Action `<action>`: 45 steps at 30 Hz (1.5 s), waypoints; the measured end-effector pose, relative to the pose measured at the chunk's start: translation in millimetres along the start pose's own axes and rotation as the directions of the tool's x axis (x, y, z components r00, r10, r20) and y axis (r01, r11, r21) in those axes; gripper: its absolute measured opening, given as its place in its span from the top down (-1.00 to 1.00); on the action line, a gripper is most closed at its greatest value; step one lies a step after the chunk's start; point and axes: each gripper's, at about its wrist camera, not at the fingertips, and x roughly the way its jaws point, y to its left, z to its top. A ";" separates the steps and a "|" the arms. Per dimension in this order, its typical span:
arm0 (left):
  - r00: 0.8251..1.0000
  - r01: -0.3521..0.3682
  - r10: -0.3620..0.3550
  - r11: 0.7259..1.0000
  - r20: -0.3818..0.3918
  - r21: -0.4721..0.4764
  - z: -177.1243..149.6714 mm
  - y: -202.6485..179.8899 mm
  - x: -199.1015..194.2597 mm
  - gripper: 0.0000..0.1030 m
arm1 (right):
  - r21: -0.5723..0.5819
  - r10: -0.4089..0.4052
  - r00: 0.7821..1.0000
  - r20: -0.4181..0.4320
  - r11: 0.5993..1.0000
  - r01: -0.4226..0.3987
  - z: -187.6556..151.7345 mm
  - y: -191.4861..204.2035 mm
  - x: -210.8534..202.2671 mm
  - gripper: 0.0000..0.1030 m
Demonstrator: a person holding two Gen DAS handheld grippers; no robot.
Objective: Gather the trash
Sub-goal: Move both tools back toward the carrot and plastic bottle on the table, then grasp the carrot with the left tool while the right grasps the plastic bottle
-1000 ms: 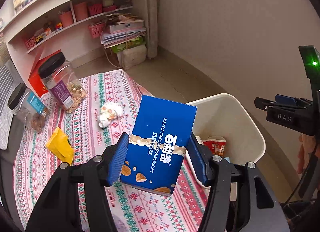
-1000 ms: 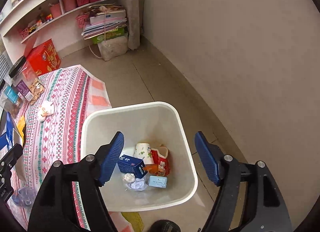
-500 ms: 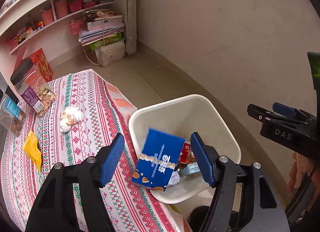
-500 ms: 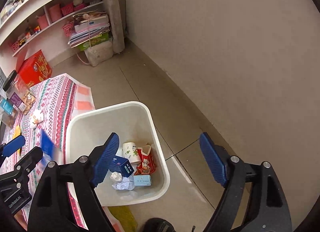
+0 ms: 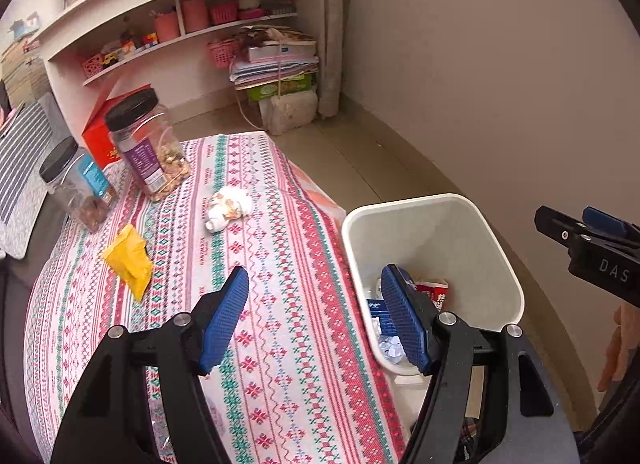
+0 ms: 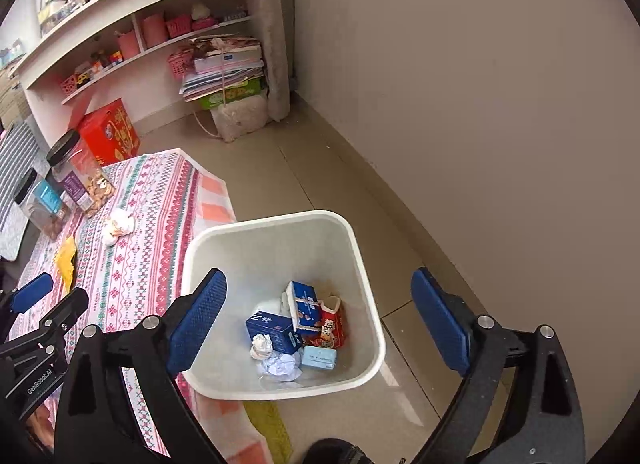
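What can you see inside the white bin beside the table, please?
Inside the white bin: a blue biscuit box, a dark blue carton, a red snack carton, a pale blue packet and crumpled paper. Anything beneath them is hidden.

A cloth [image 5: 280,304] patterned in pink, red and green bands is covering the desk. A yellow wrapper [image 5: 128,260] and a white crumpled wad [image 5: 228,208] with orange marks are lying on it, beside two clear jars [image 5: 148,148] wearing black lids, one with a purple label, one with a blue. The bin [image 6: 280,232] is showing white, holding blue boxes [image 6: 304,306], a red carton [image 6: 332,324], a pale blue pack [image 6: 318,357] and white paper [image 6: 282,366]. Both claws are showing blue pads [image 6: 196,320] on black frames.
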 end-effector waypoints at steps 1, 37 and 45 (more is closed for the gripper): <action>1.000 -0.010 0.010 1.000 0.001 -0.009 -3.9 6.5 -3.1 -0.32 | -0.016 0.012 1.000 0.004 1.000 -0.012 -1.2 7.9 -2.6 -0.78; 0.911 -0.312 0.276 0.947 -0.307 -0.073 -125.1 247.1 -33.4 -0.33 | -0.561 0.304 0.916 -0.263 0.723 -0.402 -102.8 276.4 -8.5 -0.84; 0.861 -0.230 0.269 0.963 -0.432 0.142 -146.6 269.8 -21.7 -0.33 | -0.722 0.309 0.886 -0.347 0.515 -0.462 -139.0 315.9 -15.8 -0.84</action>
